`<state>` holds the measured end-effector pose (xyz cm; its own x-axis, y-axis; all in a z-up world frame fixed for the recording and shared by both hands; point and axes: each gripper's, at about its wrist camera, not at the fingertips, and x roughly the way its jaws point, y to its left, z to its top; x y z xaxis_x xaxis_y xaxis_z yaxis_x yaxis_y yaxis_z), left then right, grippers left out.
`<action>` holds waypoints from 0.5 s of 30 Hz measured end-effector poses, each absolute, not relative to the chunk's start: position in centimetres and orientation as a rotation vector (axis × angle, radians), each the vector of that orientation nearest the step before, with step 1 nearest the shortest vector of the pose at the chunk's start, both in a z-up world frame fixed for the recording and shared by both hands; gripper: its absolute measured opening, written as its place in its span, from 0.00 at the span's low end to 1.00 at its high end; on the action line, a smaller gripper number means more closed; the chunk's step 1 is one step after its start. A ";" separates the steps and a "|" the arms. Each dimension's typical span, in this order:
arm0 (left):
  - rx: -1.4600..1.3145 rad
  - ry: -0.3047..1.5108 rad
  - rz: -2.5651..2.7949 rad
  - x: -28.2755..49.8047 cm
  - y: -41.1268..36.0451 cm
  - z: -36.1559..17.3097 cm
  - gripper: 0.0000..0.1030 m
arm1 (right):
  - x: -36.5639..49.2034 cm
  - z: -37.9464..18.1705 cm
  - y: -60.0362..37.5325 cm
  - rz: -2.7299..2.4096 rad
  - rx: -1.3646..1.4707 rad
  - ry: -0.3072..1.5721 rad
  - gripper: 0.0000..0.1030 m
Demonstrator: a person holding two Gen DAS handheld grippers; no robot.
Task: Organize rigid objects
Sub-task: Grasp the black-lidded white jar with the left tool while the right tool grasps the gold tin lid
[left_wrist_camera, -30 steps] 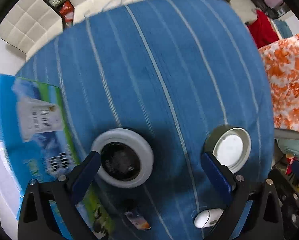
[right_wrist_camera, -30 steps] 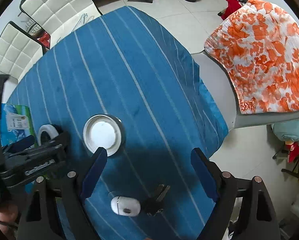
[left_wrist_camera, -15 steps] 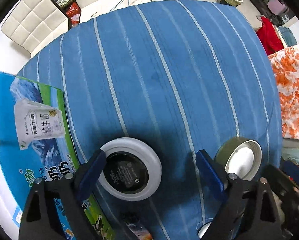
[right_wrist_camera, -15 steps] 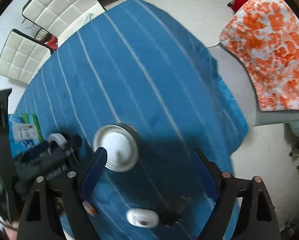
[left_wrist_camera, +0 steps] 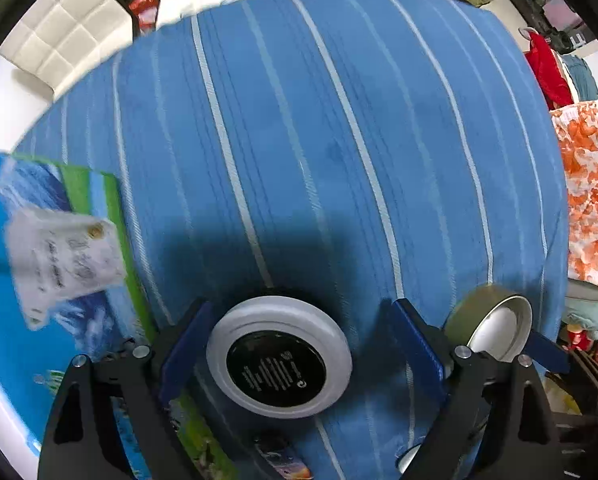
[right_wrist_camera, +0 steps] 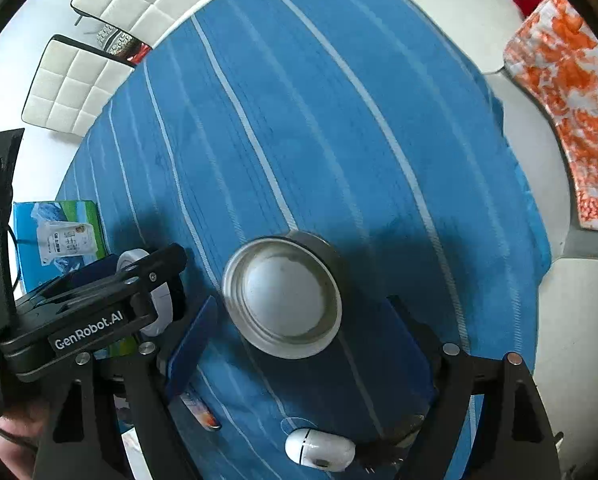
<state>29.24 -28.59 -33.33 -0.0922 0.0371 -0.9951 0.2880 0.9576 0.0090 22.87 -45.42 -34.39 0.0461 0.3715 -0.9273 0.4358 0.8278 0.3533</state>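
Table under a blue cloth (left_wrist_camera: 299,140) with pale stripes; white quilted chairs (right_wrist_camera: 79,92) past its far edge, an orange-flowered fabric (left_wrist_camera: 591,200) off its right side.

Left wrist view: left gripper (left_wrist_camera: 299,348) points straight down at the cloth near the table's near-left part. Jaws wide but just been closing in; a white round disc with a black centre (left_wrist_camera: 279,356) lies flat between them. Left blue pad sits just beside the disc's rim, right pad stands apart from it; no pressing seen. A blue-and-green carton (left_wrist_camera: 51,264) lies at the left edge, partly under the left finger; picture blurred there. A round tin with a white inside (left_wrist_camera: 495,328) sits to the right, just outside the right finger. A small printed packet (left_wrist_camera: 283,460) lies on the cloth at the near edge.

Right wrist view: right gripper (right_wrist_camera: 303,340) hangs over the same tin (right_wrist_camera: 283,296), jaws spread wide to either side of it, pads clear of its wall, nothing held. The left gripper's black body crowds the left, hiding most of the disc (right_wrist_camera: 155,292). Near edge: a white egg-shaped gadget (right_wrist_camera: 319,454), dark keys (right_wrist_camera: 383,456) touching it, the packet (right_wrist_camera: 201,412) by the left finger. Carton (right_wrist_camera: 59,236) at the left edge.
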 end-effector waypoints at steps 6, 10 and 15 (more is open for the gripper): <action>0.208 1.686 -0.272 27.4 -30.0 -34.8 0.86 | 20.9 -35.0 -47.2 -0.126 0.598 1.593 0.84; 0.163 1.696 -0.316 27.2 -30.8 -34.6 0.86 | 20.5 -33.9 -47.8 -0.101 0.553 1.557 0.84; 0.052 1.731 -0.292 27.8 -29.2 -34.8 0.86 | 21.7 -32.8 -45.6 0.021 0.437 1.509 0.84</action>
